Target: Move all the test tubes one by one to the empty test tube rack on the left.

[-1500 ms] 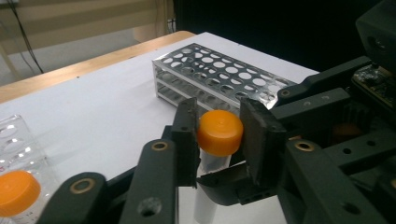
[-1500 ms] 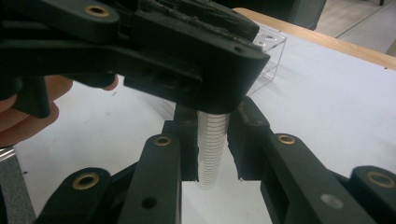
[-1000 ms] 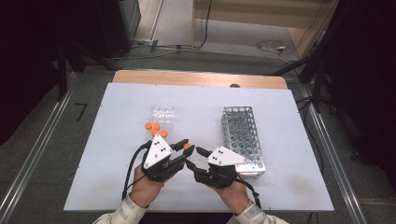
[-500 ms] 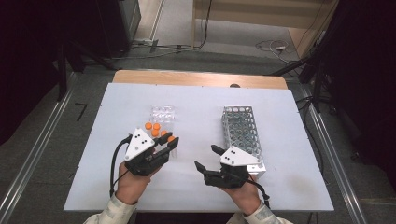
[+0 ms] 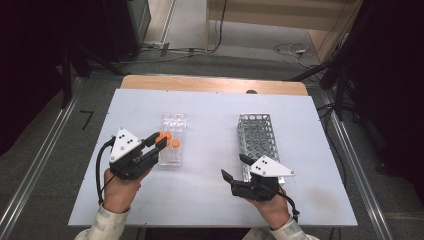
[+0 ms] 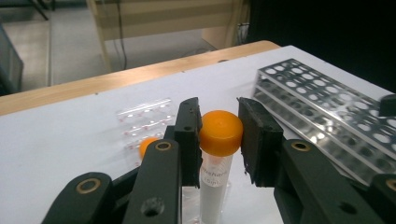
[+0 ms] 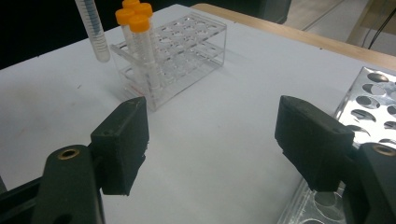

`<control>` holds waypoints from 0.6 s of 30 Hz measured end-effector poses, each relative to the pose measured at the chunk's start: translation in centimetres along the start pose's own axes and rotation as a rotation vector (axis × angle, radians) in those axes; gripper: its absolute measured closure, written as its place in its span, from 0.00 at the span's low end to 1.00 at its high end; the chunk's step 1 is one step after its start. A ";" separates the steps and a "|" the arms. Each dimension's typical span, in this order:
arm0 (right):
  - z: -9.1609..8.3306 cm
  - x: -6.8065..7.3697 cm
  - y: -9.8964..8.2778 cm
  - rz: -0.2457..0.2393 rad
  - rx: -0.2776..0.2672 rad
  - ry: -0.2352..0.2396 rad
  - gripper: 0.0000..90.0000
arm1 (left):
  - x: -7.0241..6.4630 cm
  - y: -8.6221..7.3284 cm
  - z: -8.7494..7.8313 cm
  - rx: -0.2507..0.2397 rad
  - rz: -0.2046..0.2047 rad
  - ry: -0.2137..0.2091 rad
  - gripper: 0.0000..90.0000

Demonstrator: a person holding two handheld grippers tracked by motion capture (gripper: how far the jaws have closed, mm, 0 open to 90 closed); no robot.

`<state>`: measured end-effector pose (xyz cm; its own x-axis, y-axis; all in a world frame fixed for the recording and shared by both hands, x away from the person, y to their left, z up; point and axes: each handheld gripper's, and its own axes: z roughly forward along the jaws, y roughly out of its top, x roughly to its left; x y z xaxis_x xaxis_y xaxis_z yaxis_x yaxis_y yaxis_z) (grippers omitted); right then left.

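Observation:
My left gripper (image 5: 158,141) is shut on the orange cap of a clear tube (image 6: 221,132), which hangs upright between its jaws (image 6: 219,125). It hovers at the near left corner of the clear plastic rack (image 5: 173,131), where two or three orange-capped tubes (image 7: 138,21) stand. The held tube's body (image 7: 91,32) also appears left of that rack in the right gripper view. My right gripper (image 5: 233,166) stands open beside the near end of the metal rack (image 5: 257,140). Its jaws have just been opening, with nothing between them (image 7: 219,140).
The metal rack (image 6: 322,102) has many open holes and lies lengthwise on the right of the white table (image 5: 210,110). A wooden strip (image 5: 215,84) runs along the table's far edge. Bare tabletop lies between the two racks.
The grippers were together at the table's middle around the tube. The right one let go and drew back to the right; the left carried the tube left to the clear rack.

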<state>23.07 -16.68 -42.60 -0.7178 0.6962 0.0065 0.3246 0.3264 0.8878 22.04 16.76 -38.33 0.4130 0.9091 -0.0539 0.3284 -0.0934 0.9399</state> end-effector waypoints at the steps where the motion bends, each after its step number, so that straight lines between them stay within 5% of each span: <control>1: -0.1 -0.1 0.0 -0.001 -0.001 -0.003 0.28 | 0.2 0.0 0.0 -0.005 -0.001 0.008 0.78; 8: -0.3 -0.5 -0.2 0.010 0.001 -0.014 0.28 | 1.0 0.2 0.3 -0.067 -0.019 0.061 0.78; 18: -0.2 -0.5 -0.3 0.007 0.004 -0.016 0.28 | 1.6 -0.5 1.8 -0.062 -0.020 0.090 0.78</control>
<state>23.19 -17.24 -42.74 -0.7057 0.7085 0.0055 0.3323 0.3241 0.8857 24.06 17.55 -39.51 0.3283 0.9435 -0.0456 0.2820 -0.0519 0.9580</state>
